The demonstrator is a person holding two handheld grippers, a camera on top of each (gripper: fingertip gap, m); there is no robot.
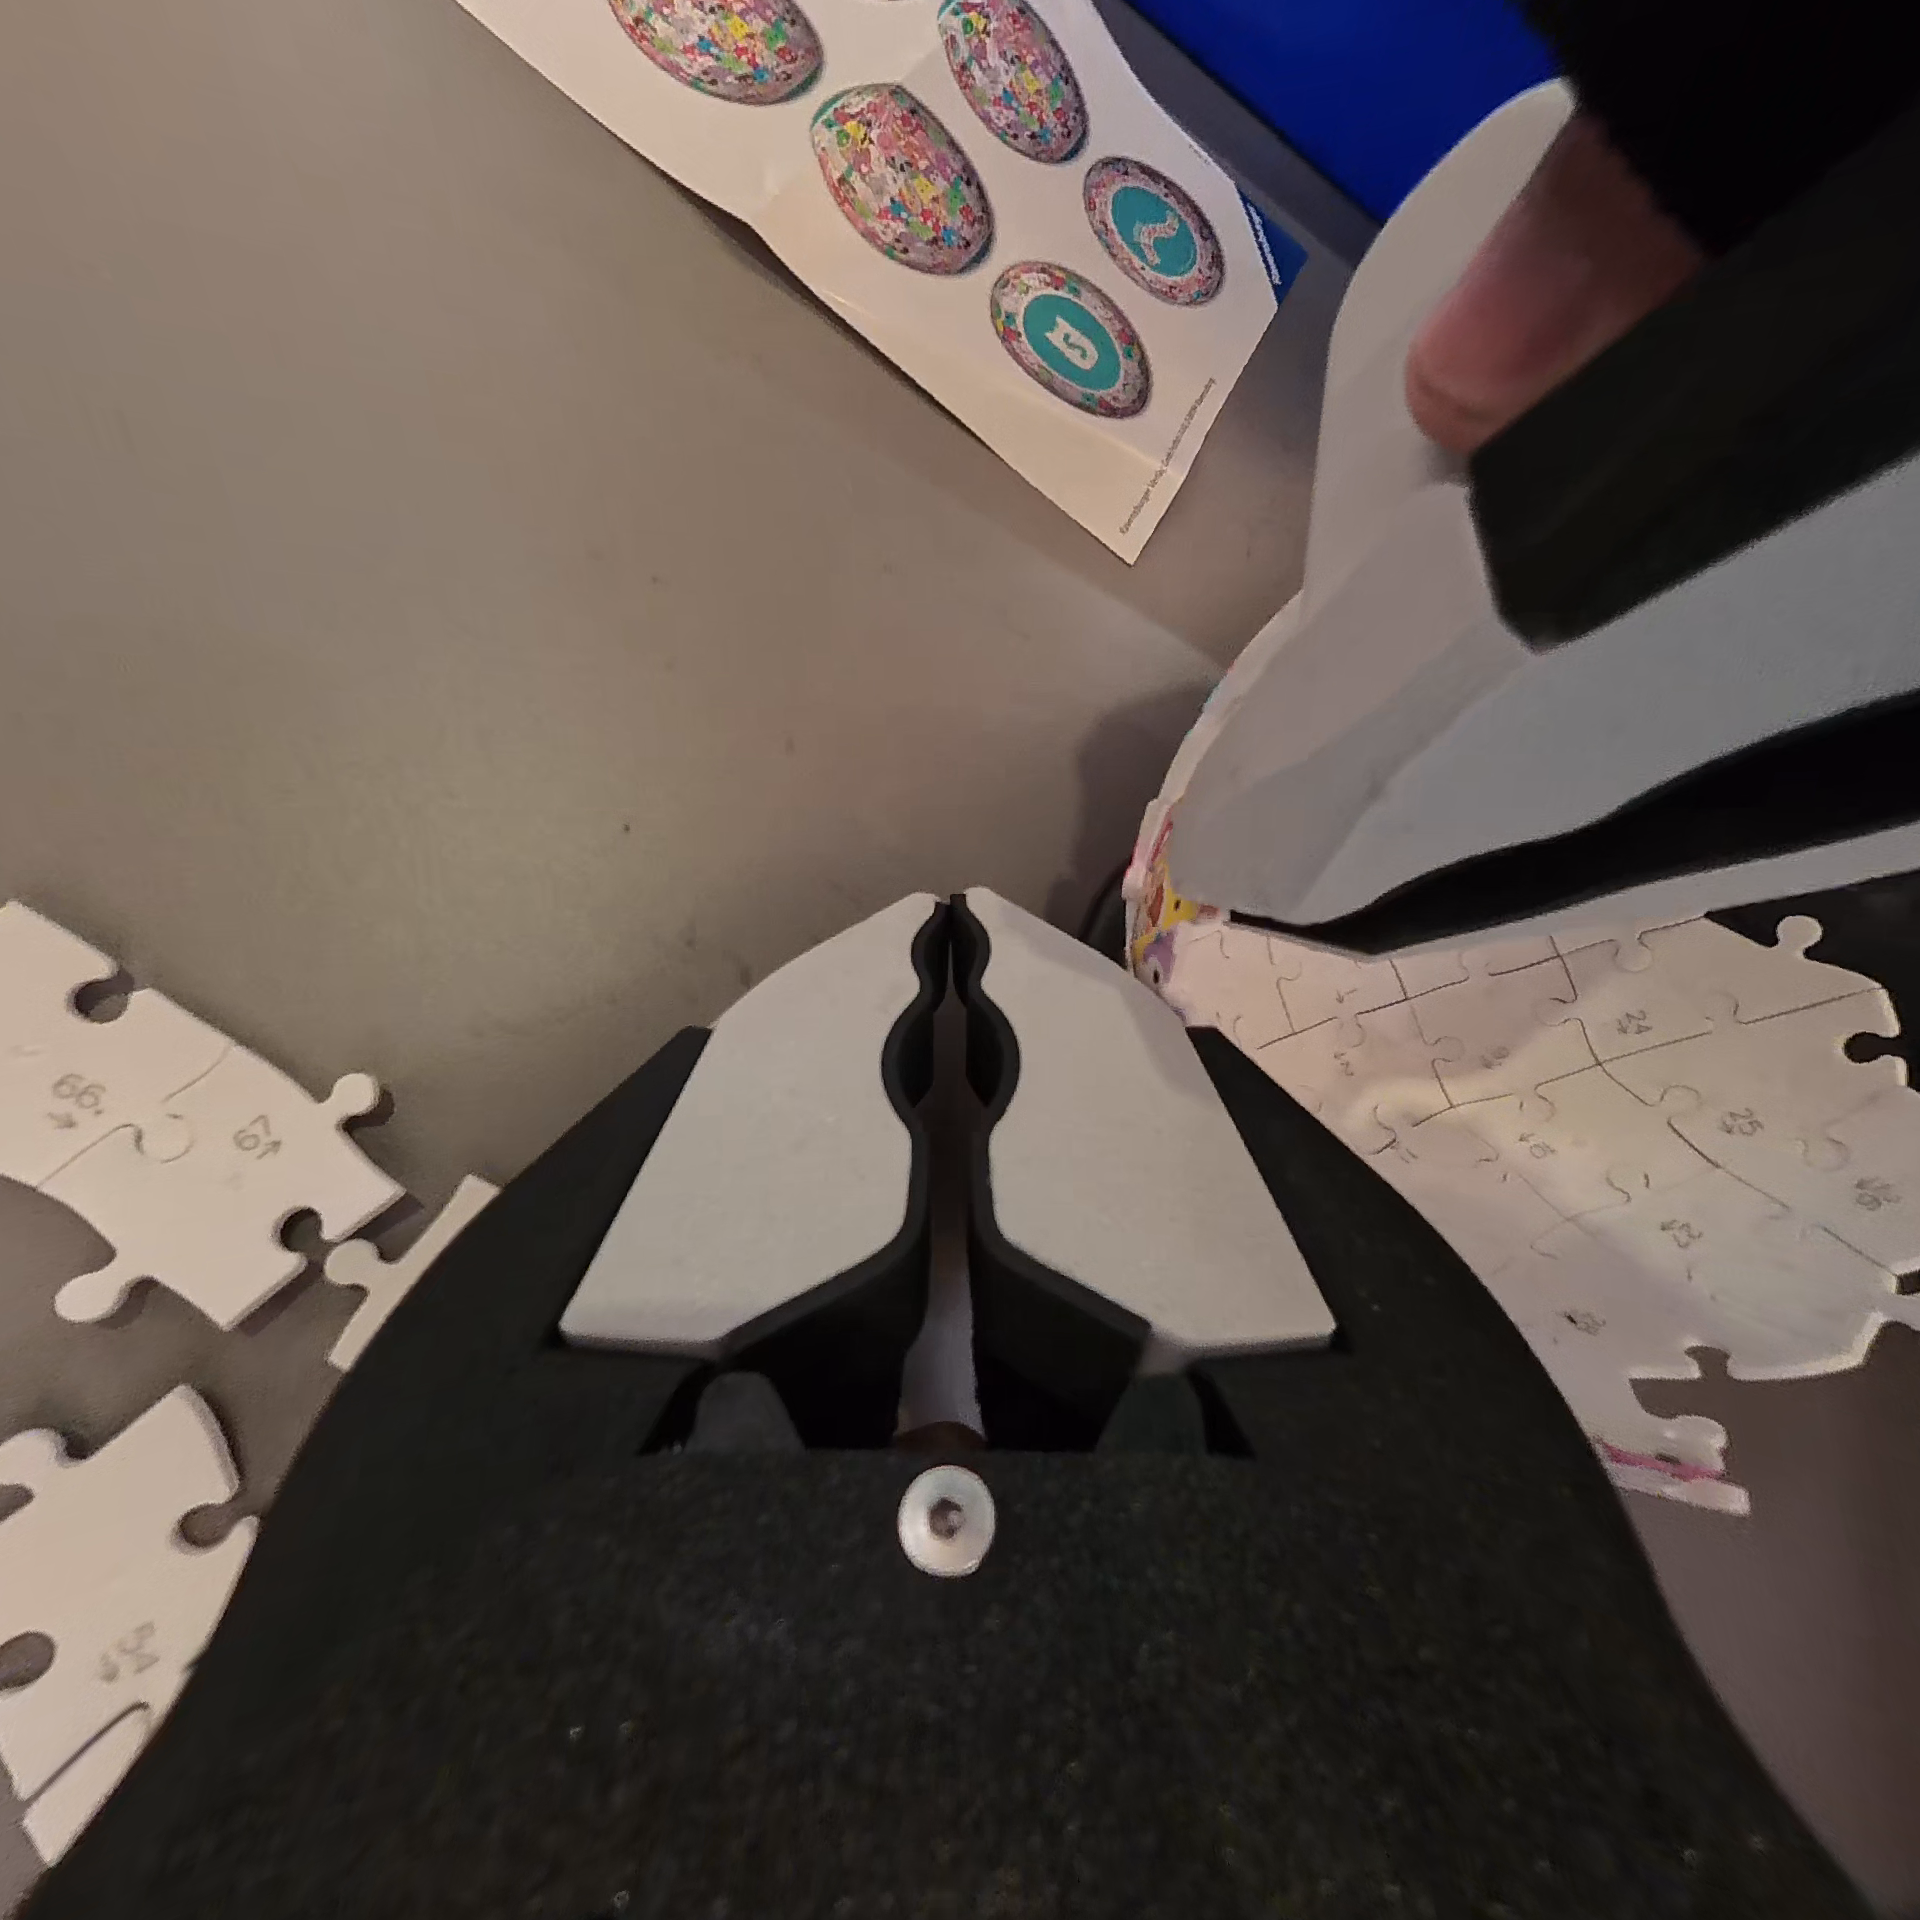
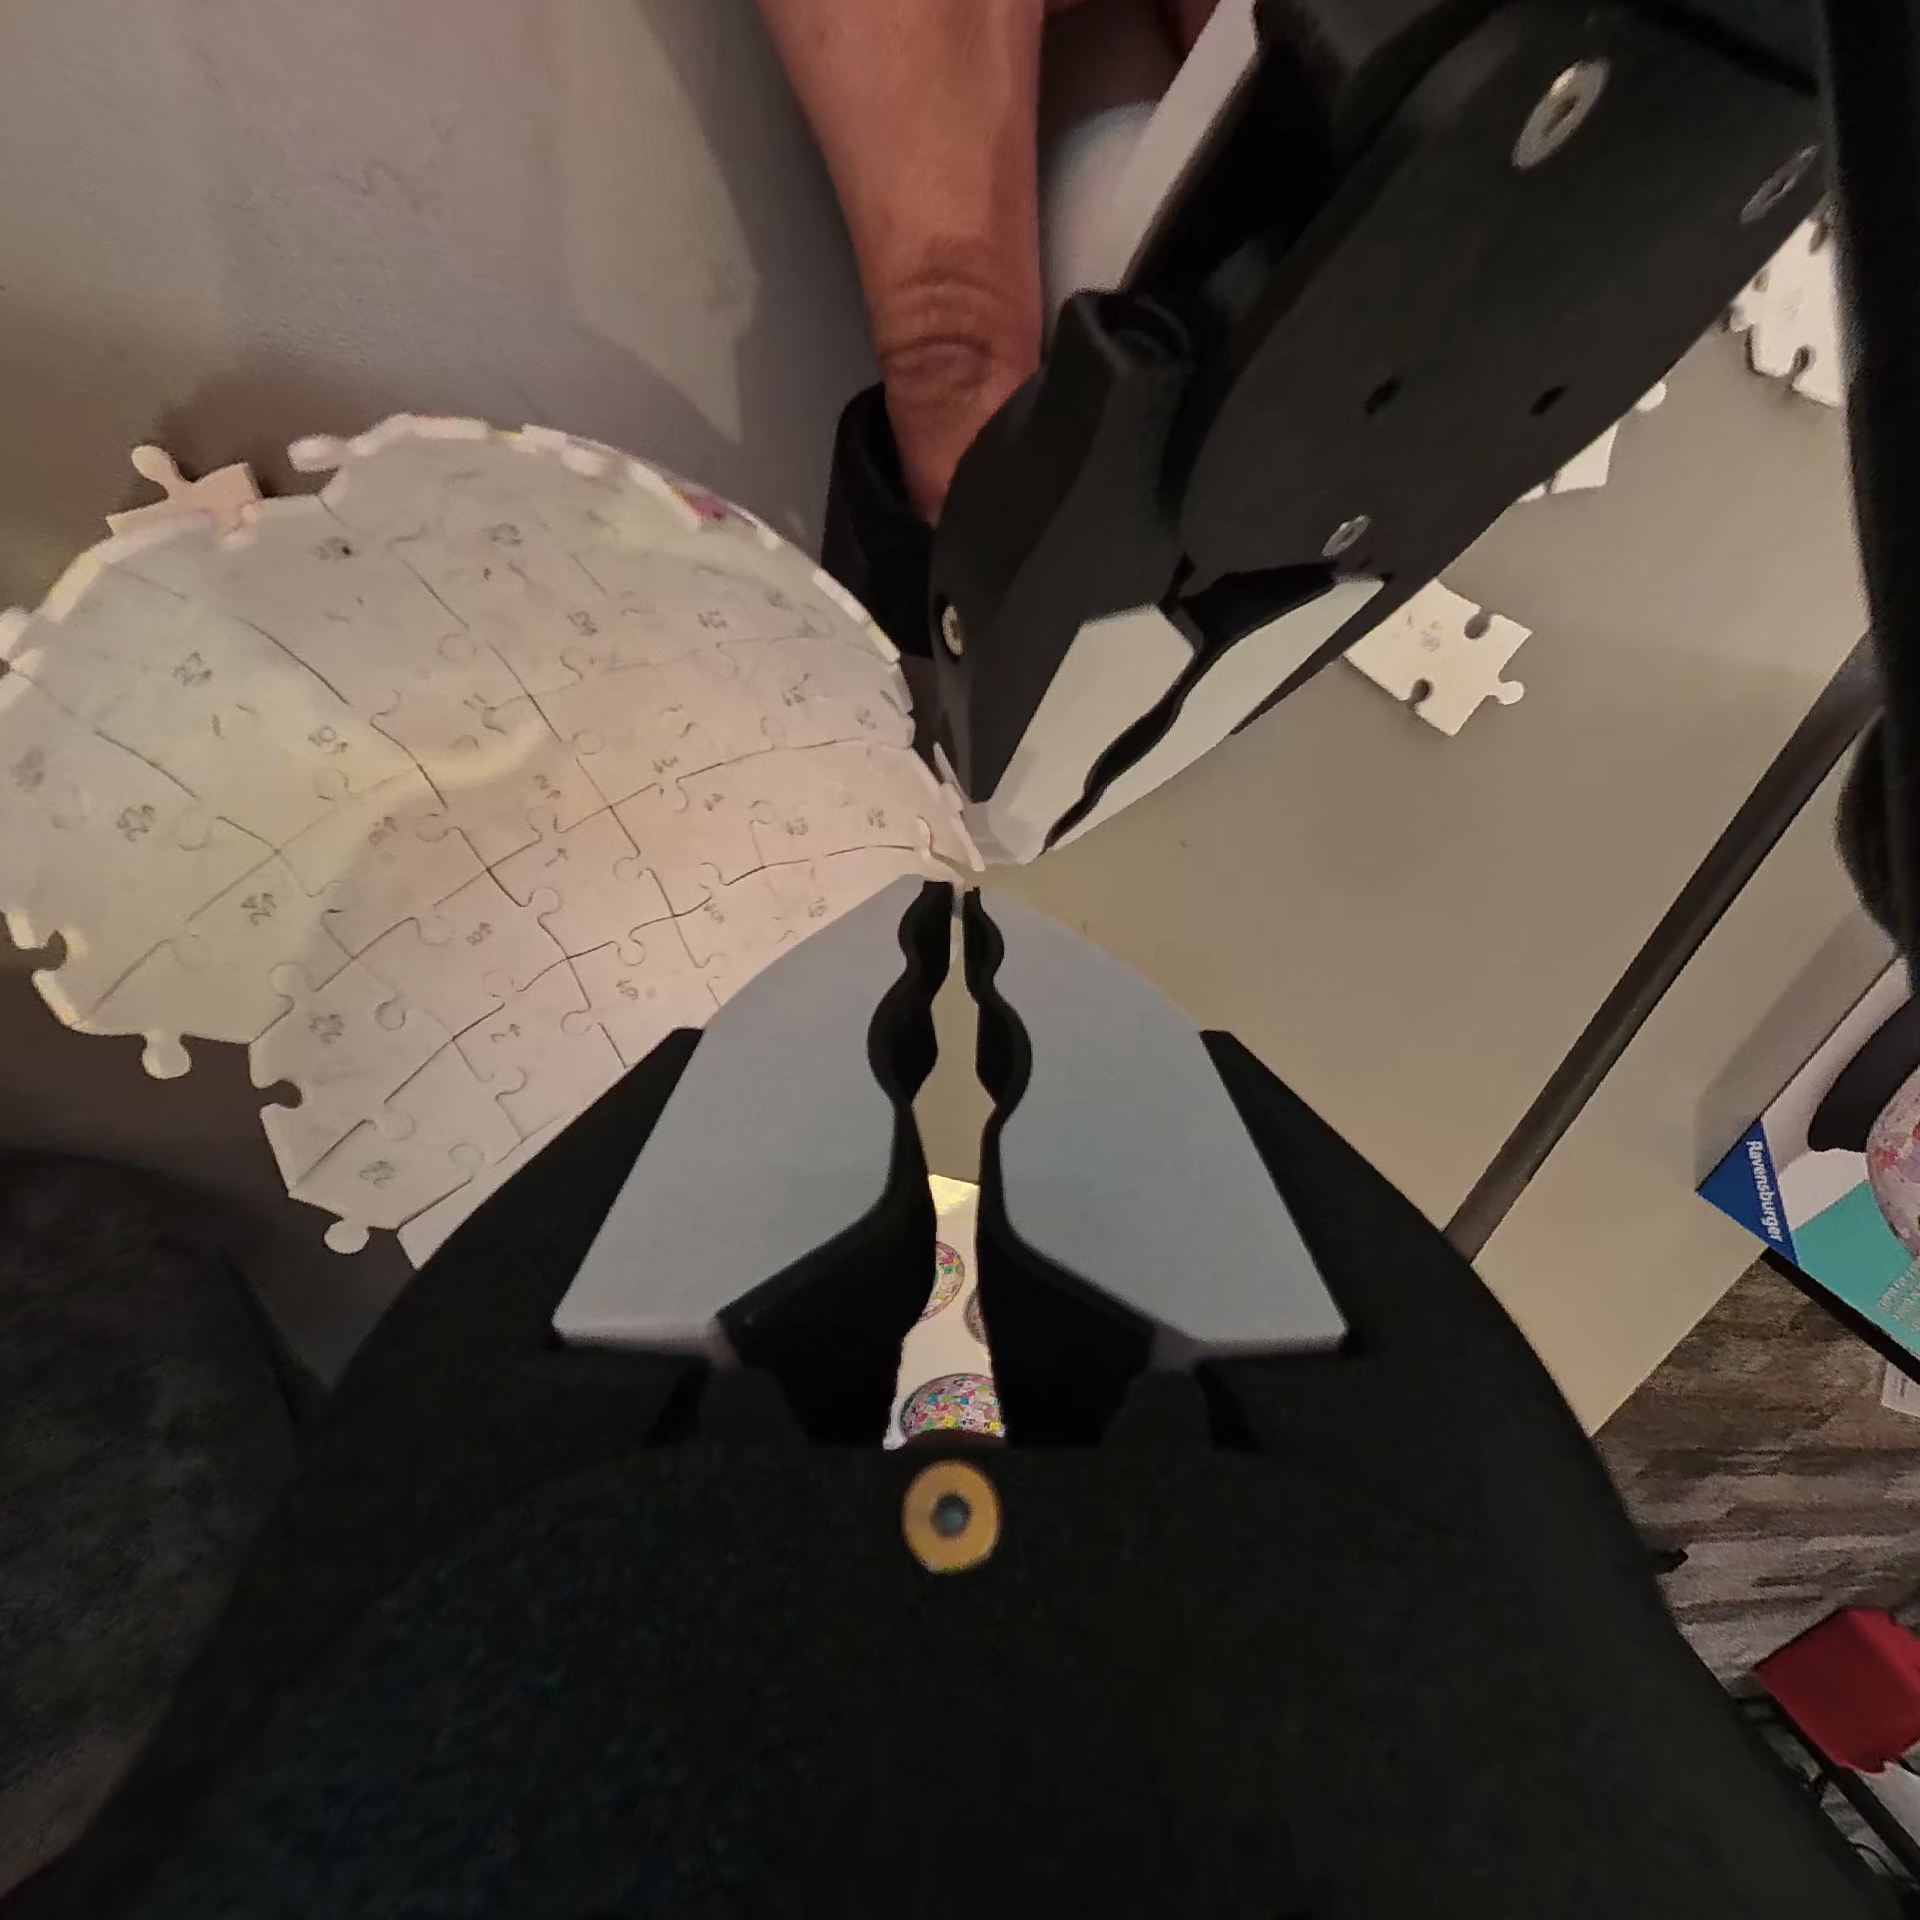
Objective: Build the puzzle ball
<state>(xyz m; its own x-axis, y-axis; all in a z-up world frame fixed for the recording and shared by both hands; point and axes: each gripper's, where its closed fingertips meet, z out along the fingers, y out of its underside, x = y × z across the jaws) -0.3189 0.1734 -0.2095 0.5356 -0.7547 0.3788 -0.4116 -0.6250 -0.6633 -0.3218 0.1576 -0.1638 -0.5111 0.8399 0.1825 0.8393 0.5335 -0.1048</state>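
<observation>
Black and grey, the left gripper (image 1: 954, 914) fills the low half of its own view, jaws pressed together at the tips, nothing visible between them. At 3 o'clock from it lies the shell (image 1: 1621, 1122), a curved, part-built sheet of joined white pieces turned inside up, with a strip of coloured print showing at its near edge. The right gripper (image 1: 1226, 914) comes down from 1 o'clock onto that edge. A finger (image 1: 1507, 343) rests on its body.

In the right wrist view the right gripper (image 2: 956, 883) has its jaws nearly closed, a thin slit between the tips, which sit at the shell (image 2: 436, 810) rim at 9 o'clock; whether they pinch the rim is hard to tell. The left gripper (image 2: 1023, 847) meets the same spot from 1 o'clock.

Loose pieces (image 1: 177, 1132) lie on the grey surface (image 1: 436, 623) at 9 o'clock of the left gripper. A leaflet (image 1: 935, 239) with pictured balls lies at 12 o'clock. A box (image 2: 1829, 1247) stands at 4 o'clock in the right view.
</observation>
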